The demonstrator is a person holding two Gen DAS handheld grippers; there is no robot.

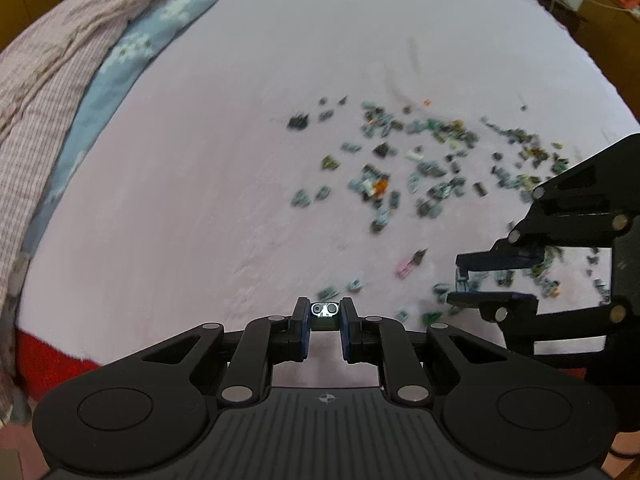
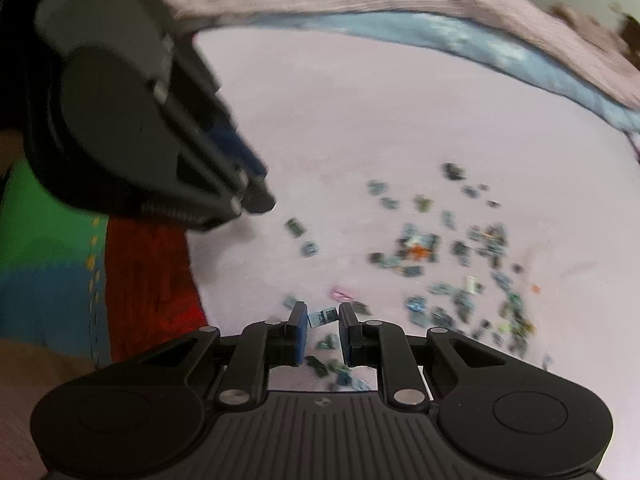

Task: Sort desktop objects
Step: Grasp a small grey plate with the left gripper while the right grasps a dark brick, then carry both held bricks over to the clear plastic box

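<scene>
We are holding our left tongs [image 1: 325, 312] clamped on a small grey studded brick [image 1: 325, 309], lifted above the pale pink bed [image 1: 200, 200], seemingly to carry it clear of the rest. Our right tongs [image 2: 323, 317] are standing apart over the scattered bricks [image 2: 440, 272], a blurred piece [image 2: 323, 316] between the tips, likely choosing among them.

Many small grey, green and black plastic building bricks [image 1: 424, 168] lie scattered loosely across the pale pink bed sheet [image 1: 240, 160]. One orange brick [image 1: 381, 186] sits among them. A small grey two-stud brick [image 1: 325, 309] is pinched between the left claw [image 1: 325, 312] tips.
</scene>
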